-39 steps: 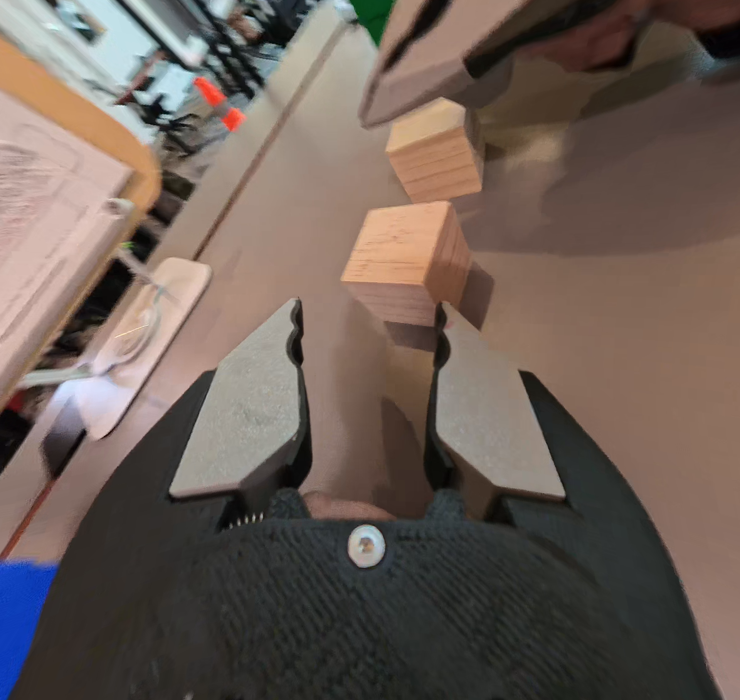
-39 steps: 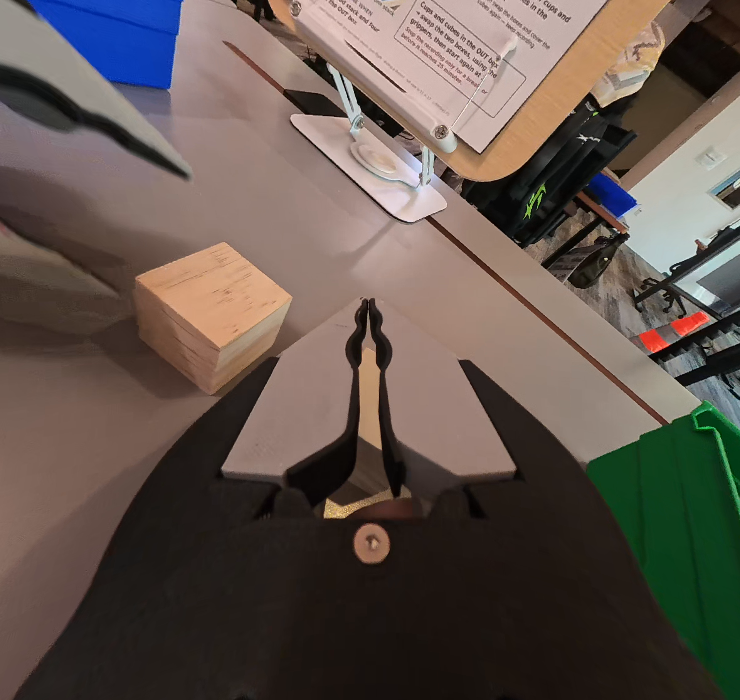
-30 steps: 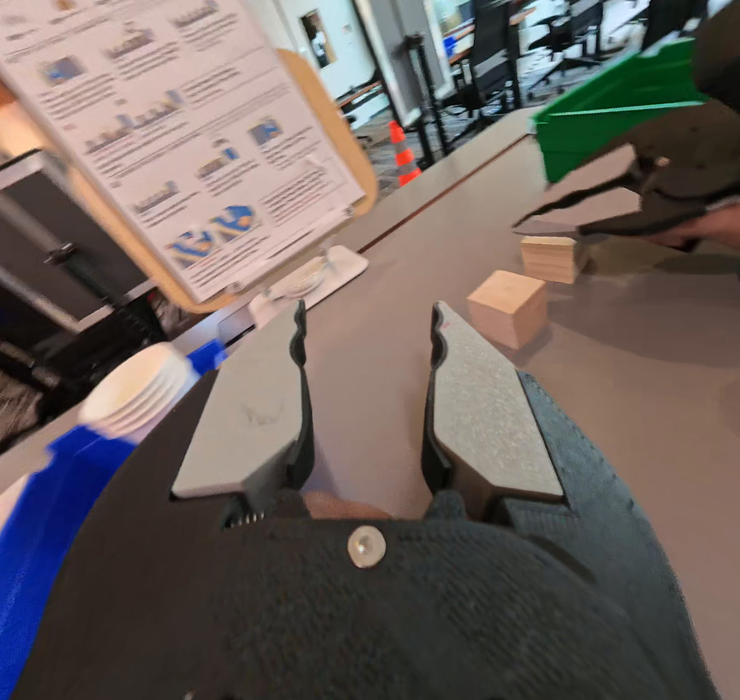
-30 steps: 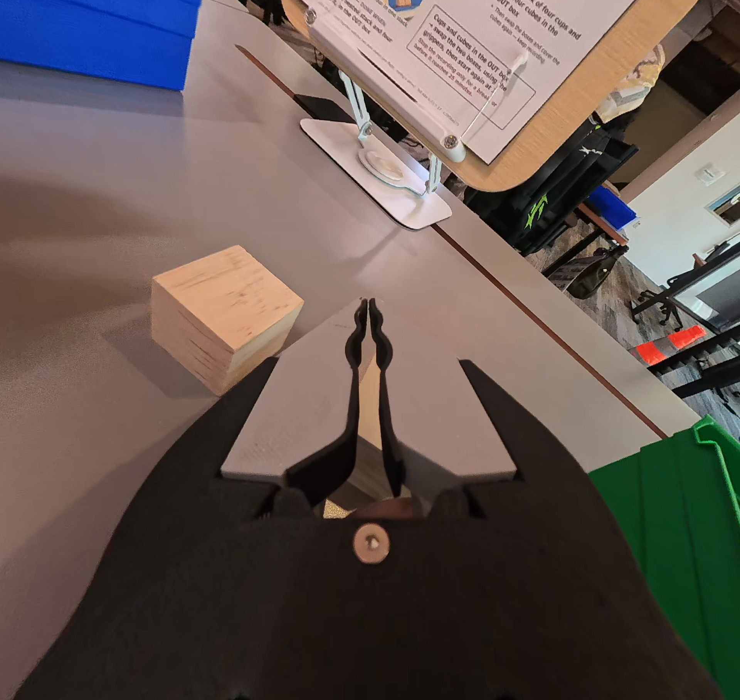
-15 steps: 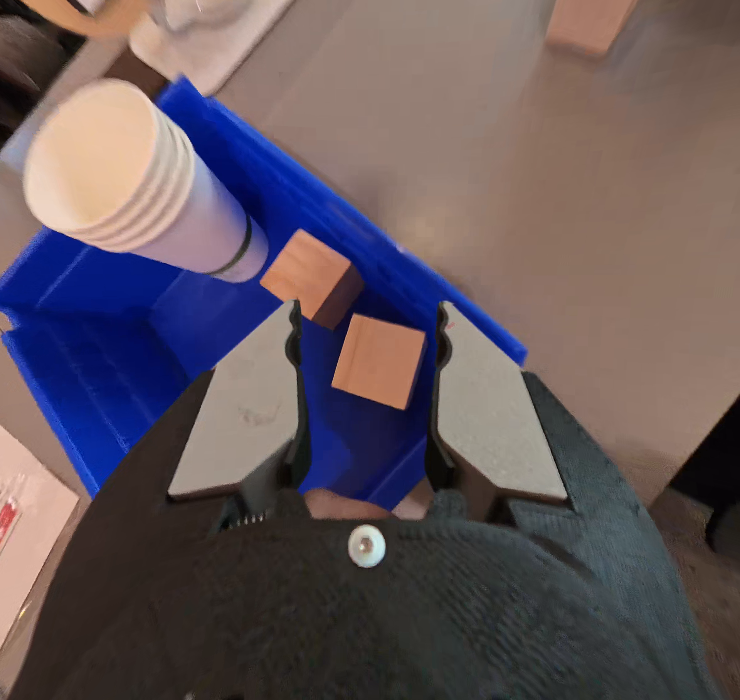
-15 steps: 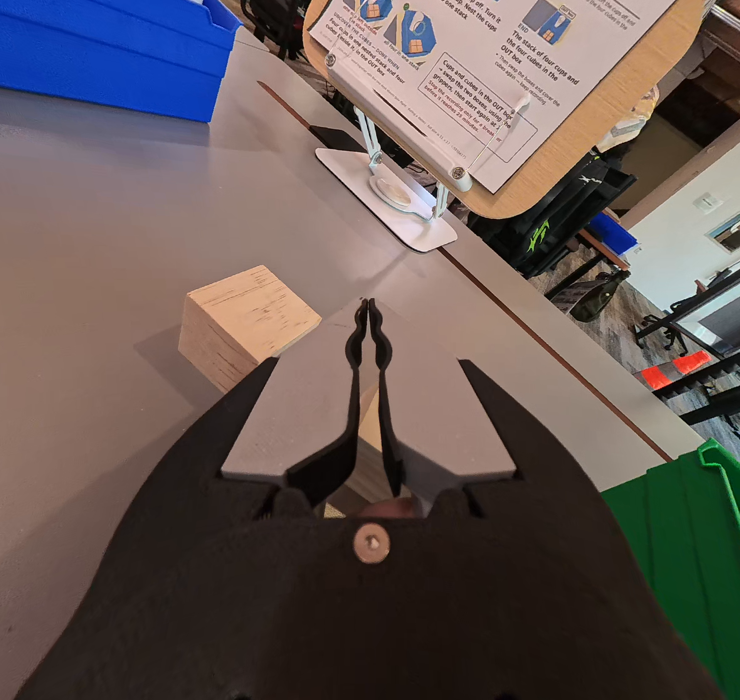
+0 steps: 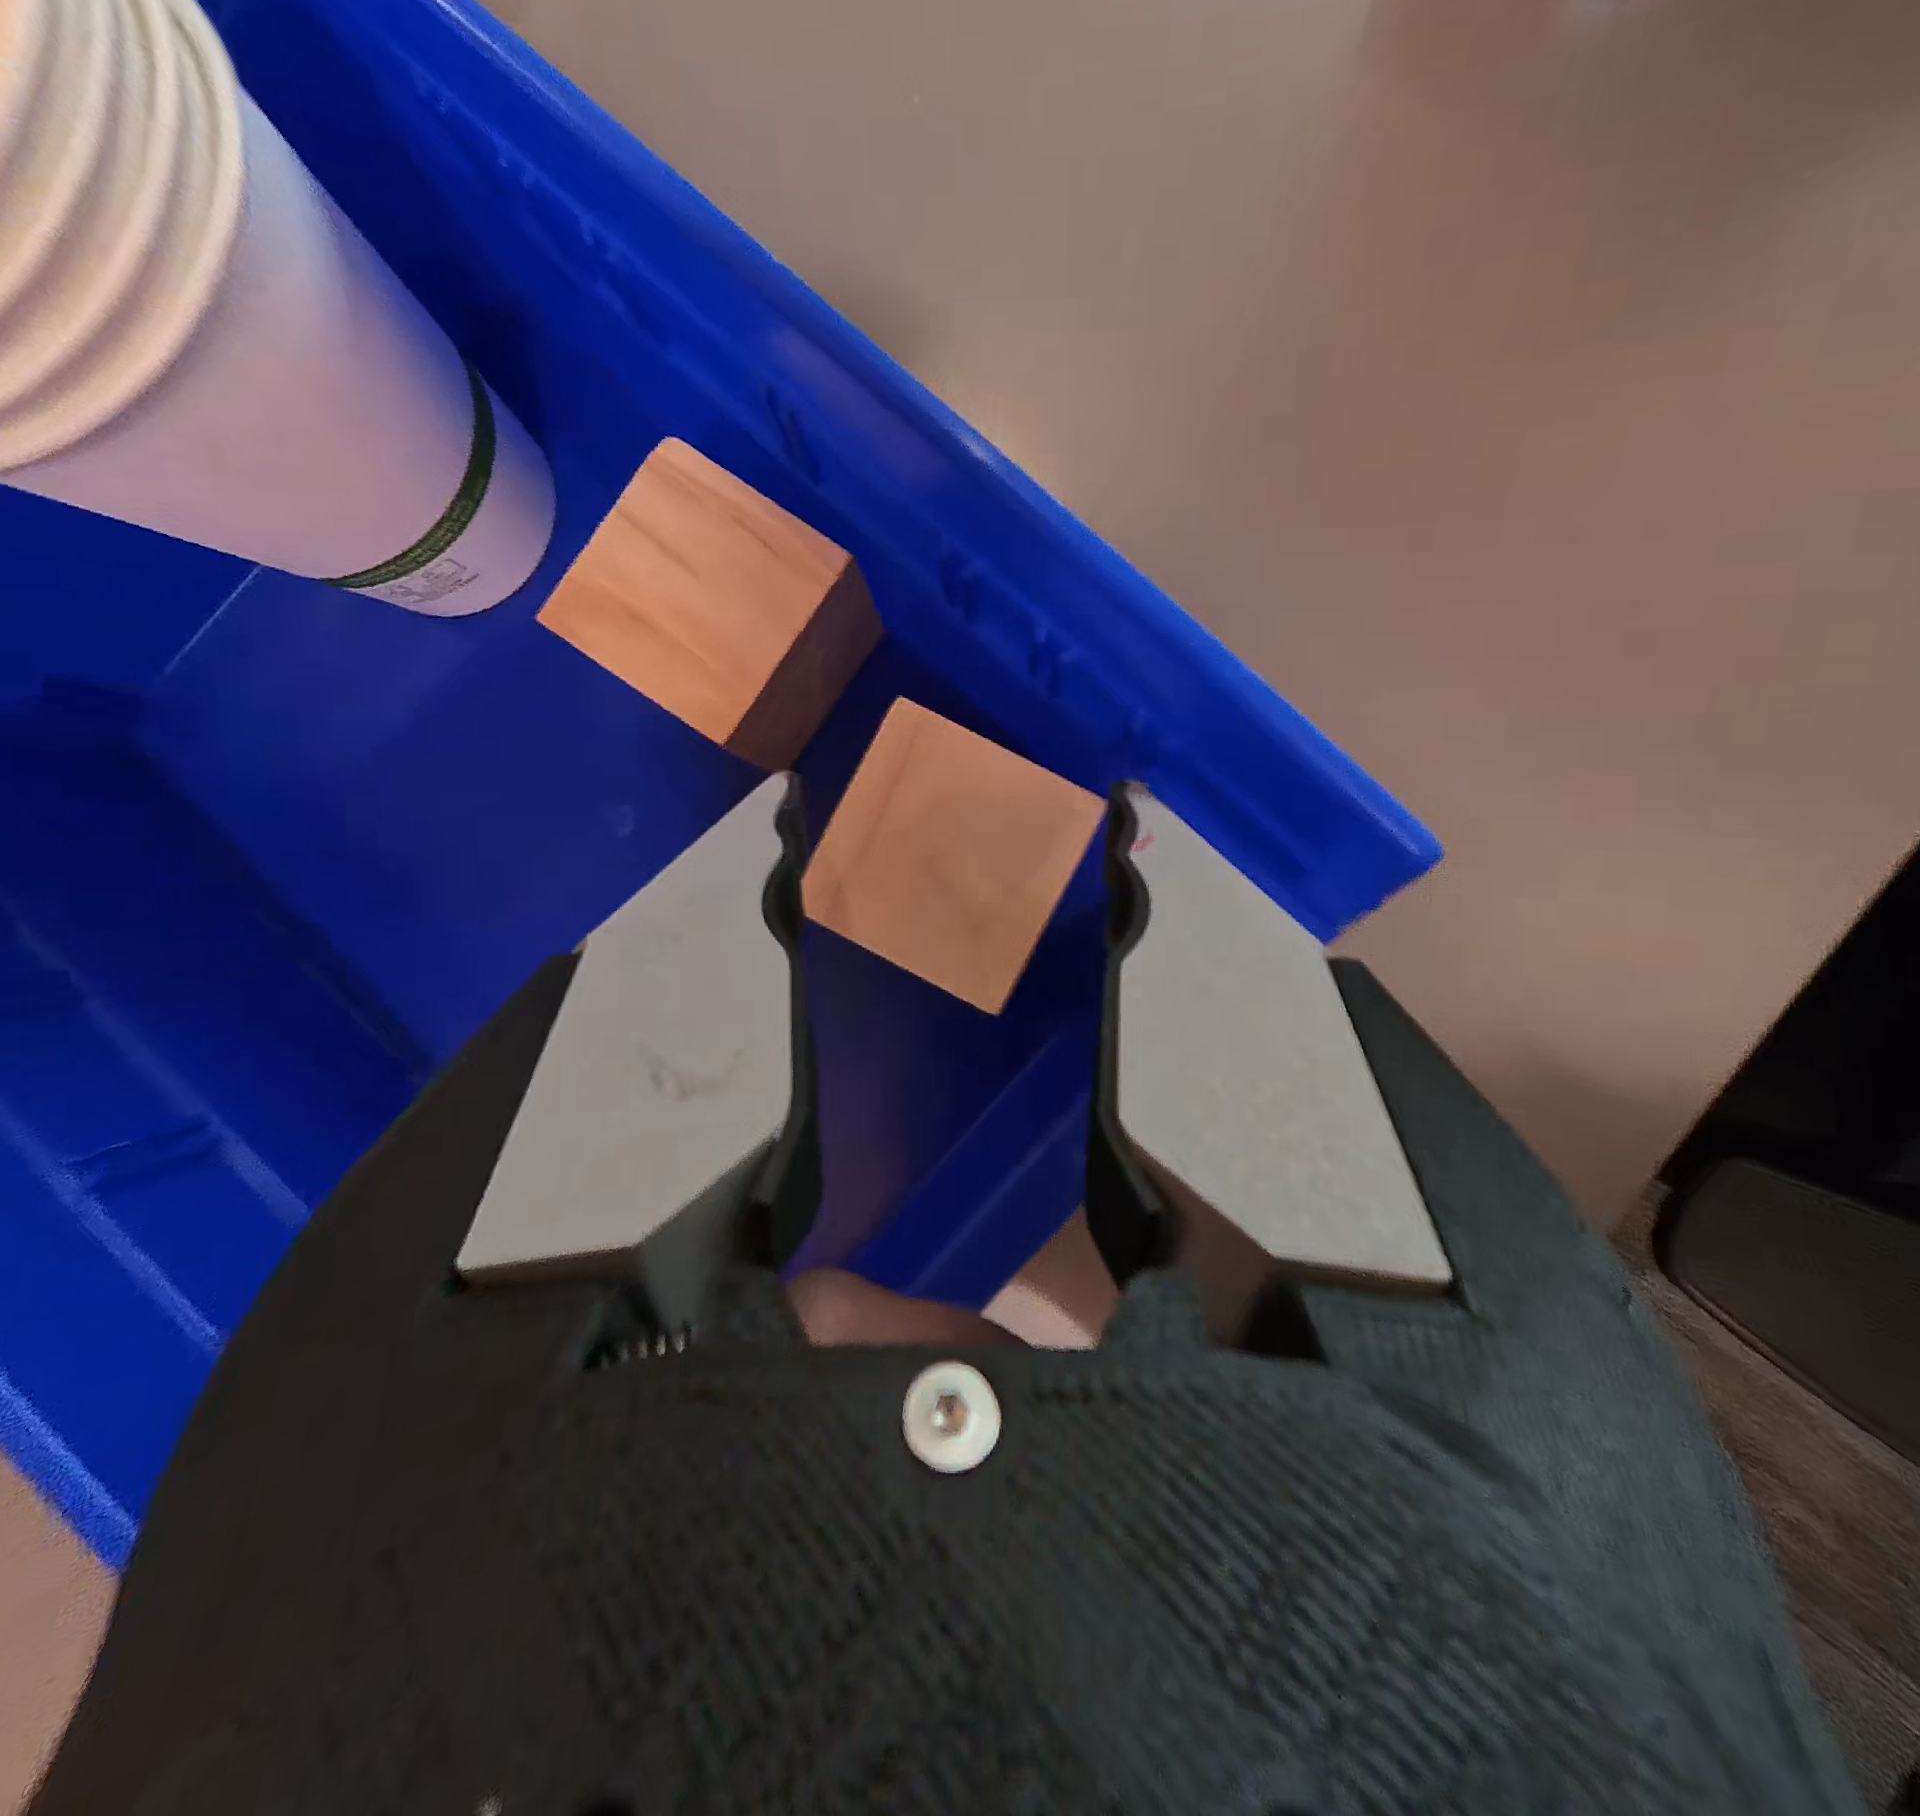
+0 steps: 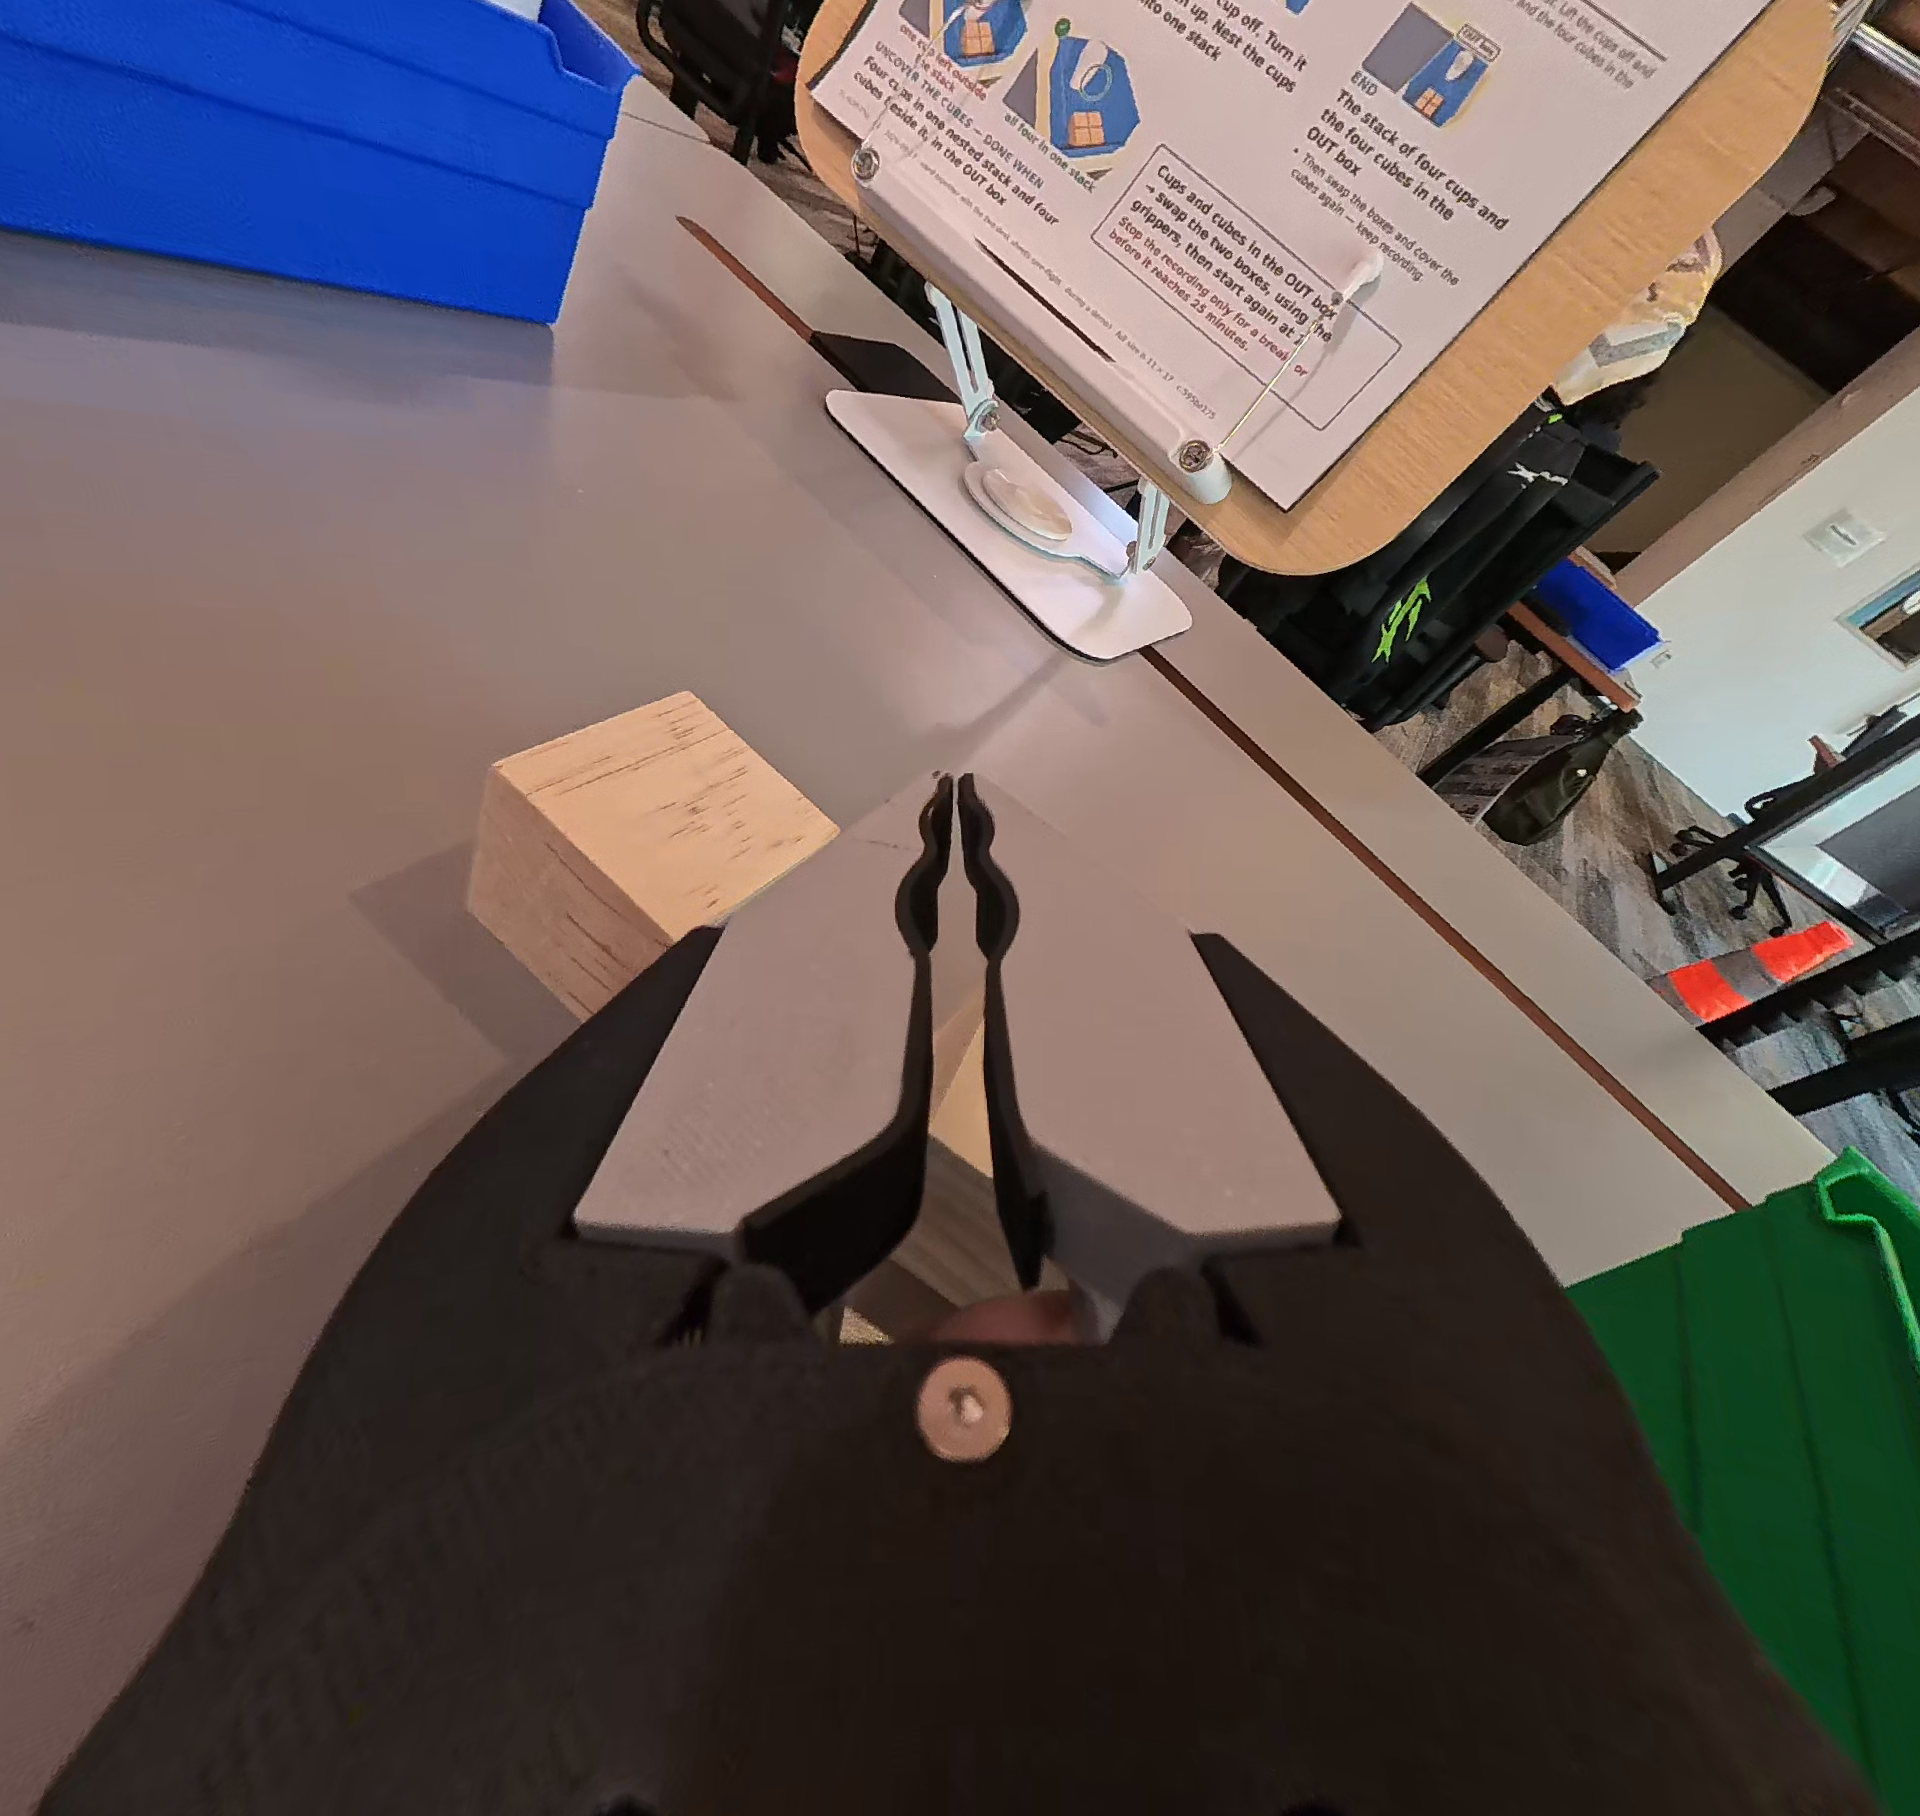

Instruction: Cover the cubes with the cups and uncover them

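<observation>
Now my left gripper [image 7: 951, 831] spread over the blue bin [image 7: 1091, 623], a wooden cube [image 7: 945, 857] between its fingers, seemingly untouched, stacked cups [image 7: 208, 364] beside, my right gripper [image 8: 954, 795] pinched closed on nothing near a pale cube [image 8: 634, 831] on the table [image 8: 312, 571]

Left wrist view looked steeply down from close above into a blue bin [image 7: 1039, 540], along the left gripper [image 7: 951, 831]; a stack of cups [image 7: 208, 343] crowded the upper left corner, bare table [image 7: 1351, 312] beyond the bin's wall.

Right wrist view sat low over the table [image 8: 312, 571], tilted, facing out across it toward an instruction board [image 8: 1351, 156] on a stand and the room behind.

Shared ground: the table top, and the blue bin [image 8: 260, 135], far off at upper left in the right wrist view.
</observation>
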`<action>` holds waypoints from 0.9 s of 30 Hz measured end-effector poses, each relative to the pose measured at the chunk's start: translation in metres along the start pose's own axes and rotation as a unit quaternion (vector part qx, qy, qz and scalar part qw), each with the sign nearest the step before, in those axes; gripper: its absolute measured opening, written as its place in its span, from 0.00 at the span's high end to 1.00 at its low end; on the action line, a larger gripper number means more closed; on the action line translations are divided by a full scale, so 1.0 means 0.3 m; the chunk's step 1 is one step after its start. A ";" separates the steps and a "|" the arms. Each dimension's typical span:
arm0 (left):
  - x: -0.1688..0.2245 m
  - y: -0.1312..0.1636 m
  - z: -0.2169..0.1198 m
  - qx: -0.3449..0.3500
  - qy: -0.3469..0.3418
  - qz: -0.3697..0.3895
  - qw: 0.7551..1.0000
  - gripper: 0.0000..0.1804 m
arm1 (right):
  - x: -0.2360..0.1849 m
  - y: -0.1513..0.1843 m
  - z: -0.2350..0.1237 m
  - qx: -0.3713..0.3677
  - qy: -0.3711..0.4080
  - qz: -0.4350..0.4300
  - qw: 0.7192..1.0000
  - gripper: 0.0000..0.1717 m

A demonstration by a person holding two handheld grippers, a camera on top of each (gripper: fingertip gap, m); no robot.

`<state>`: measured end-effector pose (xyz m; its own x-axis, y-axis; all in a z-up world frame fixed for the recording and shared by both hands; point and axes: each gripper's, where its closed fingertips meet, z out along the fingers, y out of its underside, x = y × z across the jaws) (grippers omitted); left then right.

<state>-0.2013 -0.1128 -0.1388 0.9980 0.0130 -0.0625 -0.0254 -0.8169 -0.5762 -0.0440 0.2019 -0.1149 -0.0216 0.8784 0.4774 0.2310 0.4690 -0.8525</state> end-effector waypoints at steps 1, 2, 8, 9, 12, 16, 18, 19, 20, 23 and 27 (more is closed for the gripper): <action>0.017 0.011 0.004 -0.005 0.016 -0.008 1.000 0.68 | -0.004 0.000 0.001 0.000 -0.001 -0.002 1.000 1.00; 0.024 0.030 0.017 -0.016 0.024 -0.013 0.999 0.67 | -0.010 -0.001 0.002 0.000 -0.003 -0.006 1.000 1.00; -0.039 0.039 0.067 -0.016 -0.036 -0.005 0.999 0.64 | -0.030 -0.002 0.001 -0.001 -0.002 -0.036 0.999 1.00; -0.038 0.048 0.075 -0.030 -0.041 0.007 0.999 0.59 | -0.029 -0.002 0.001 0.000 -0.002 -0.034 0.999 1.00; -0.042 0.054 0.078 -0.055 -0.056 0.034 0.996 0.57 | -0.023 -0.002 0.001 0.001 -0.006 -0.018 1.000 1.00; -0.047 0.129 0.088 -0.117 -0.052 0.041 0.991 0.55 | -0.025 -0.007 -0.001 0.004 -0.008 -0.017 1.000 1.00; -0.047 0.123 0.089 -0.110 -0.052 0.042 0.992 0.56 | -0.028 -0.009 -0.001 0.004 -0.008 -0.023 1.000 1.00; -0.042 0.120 0.090 -0.107 -0.050 0.042 0.992 0.57 | -0.030 -0.009 -0.001 0.004 -0.008 -0.024 1.000 1.00; -0.036 0.123 0.090 -0.109 -0.044 0.038 0.992 0.59 | -0.033 -0.008 0.000 0.004 -0.010 -0.025 1.000 1.00; -0.021 0.131 0.092 -0.120 -0.028 0.040 0.992 0.64 | -0.039 -0.007 0.001 0.002 -0.012 -0.028 1.000 1.00; -0.035 0.133 0.086 -0.129 -0.040 0.061 0.989 0.65 | -0.039 -0.005 0.000 0.002 -0.011 -0.032 0.999 1.00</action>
<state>-0.2143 -0.1308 -0.1823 0.9804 -0.0569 -0.1888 -0.1185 -0.9352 -0.3337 -0.0442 0.1908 -0.1192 -0.0577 0.8483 0.5263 0.2249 0.5247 -0.8210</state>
